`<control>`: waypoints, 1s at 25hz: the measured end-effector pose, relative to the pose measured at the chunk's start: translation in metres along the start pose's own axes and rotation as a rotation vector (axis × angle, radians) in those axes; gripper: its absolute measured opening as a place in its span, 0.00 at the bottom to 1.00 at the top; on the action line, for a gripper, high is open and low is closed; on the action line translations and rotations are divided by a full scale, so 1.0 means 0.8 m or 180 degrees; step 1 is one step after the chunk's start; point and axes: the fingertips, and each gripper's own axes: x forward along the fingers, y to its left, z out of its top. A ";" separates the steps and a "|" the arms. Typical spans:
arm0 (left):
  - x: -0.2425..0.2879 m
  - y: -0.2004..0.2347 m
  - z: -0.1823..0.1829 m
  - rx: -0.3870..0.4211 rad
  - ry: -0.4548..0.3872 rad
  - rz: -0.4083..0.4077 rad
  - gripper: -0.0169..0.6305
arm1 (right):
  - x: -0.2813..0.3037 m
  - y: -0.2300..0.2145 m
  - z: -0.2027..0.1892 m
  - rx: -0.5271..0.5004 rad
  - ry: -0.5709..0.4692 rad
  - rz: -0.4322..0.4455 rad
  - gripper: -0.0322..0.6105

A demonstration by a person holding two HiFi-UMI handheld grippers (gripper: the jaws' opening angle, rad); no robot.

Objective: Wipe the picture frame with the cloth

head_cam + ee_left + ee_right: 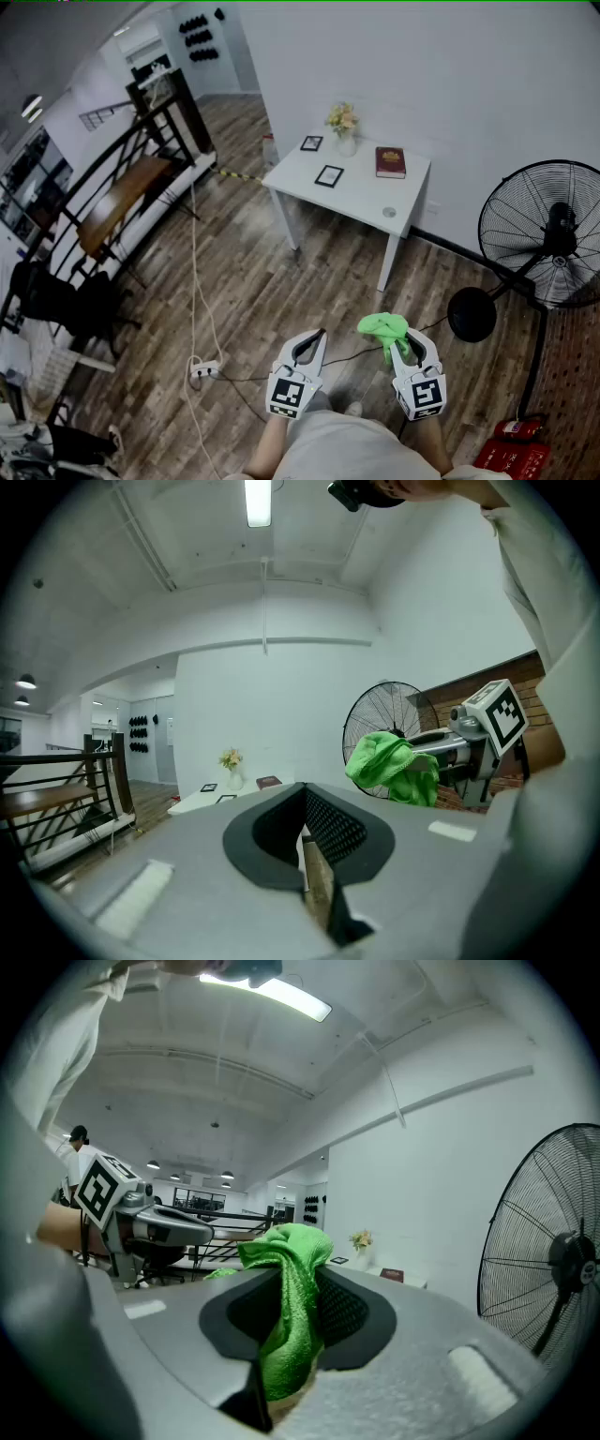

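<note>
head camera overhead, gripper cameras level, distant table (361,192) shared

1. This is a large, open, loft-like workroom. A small white table (361,192) stands against a bare white wall (422,75) on a wood-plank floor (253,300).
2. The table holds homely props: two picture frames (329,175), a vase of flowers (344,127) and a red book (390,161).
3. Left of the table runs a black metal railing (112,178).
4. Right of the table stands a big pedestal fan (548,246).
5. In front of the table, a power strip (204,368) lies on the floor.
6. A tube light (258,501) hangs on the ceiling overhead.
</note>
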 end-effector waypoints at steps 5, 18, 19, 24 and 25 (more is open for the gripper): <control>0.002 -0.005 0.001 -0.0004 -0.0010 0.0033 0.06 | 0.002 -0.003 0.000 0.0055 -0.0056 0.0057 0.19; 0.034 0.033 -0.013 -0.0057 -0.0008 0.0168 0.06 | 0.061 -0.020 -0.009 0.0103 0.0028 0.0130 0.19; 0.038 0.040 -0.015 -0.0066 -0.0008 0.0172 0.06 | 0.070 -0.021 -0.010 0.0105 0.0037 0.0135 0.19; 0.073 0.088 -0.032 -0.0133 0.0040 0.0200 0.06 | 0.127 -0.032 -0.012 0.0101 0.0098 0.0127 0.19; 0.082 0.100 -0.035 -0.0148 0.0040 0.0202 0.06 | 0.141 -0.034 -0.013 0.0096 0.0108 0.0123 0.19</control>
